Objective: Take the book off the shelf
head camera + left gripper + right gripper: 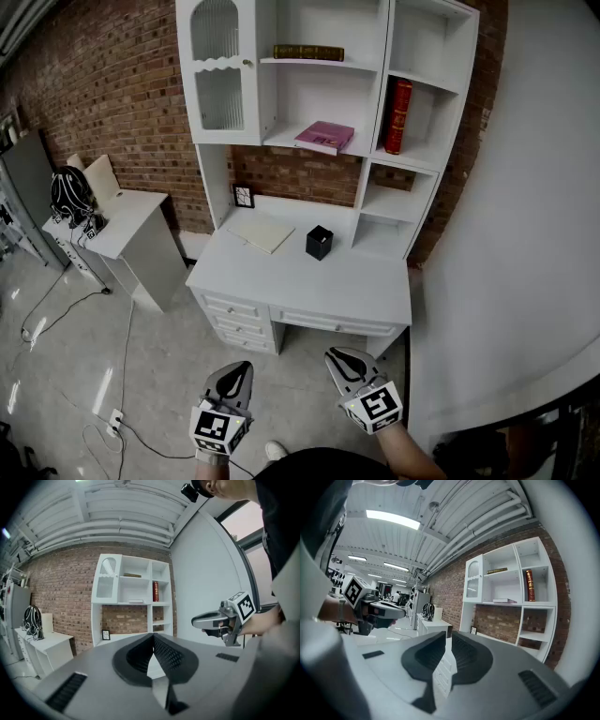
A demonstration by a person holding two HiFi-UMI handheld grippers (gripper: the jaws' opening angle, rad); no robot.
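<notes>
- Left tool: clenched, empty, held low, well short of the counter.
- Brown book lies flat on the upper shelf; pink book lies flat below it.
- Right tool: clenched, empty, held low.
- Red book stands upright in the right compartment.

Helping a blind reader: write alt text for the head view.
The left gripper and right gripper, handheld, both shut and empty, face a white desk with a shelf unit against a brick wall. The shelves hold an upright red book, a flat pink book and a flat dark book above it.
</notes>
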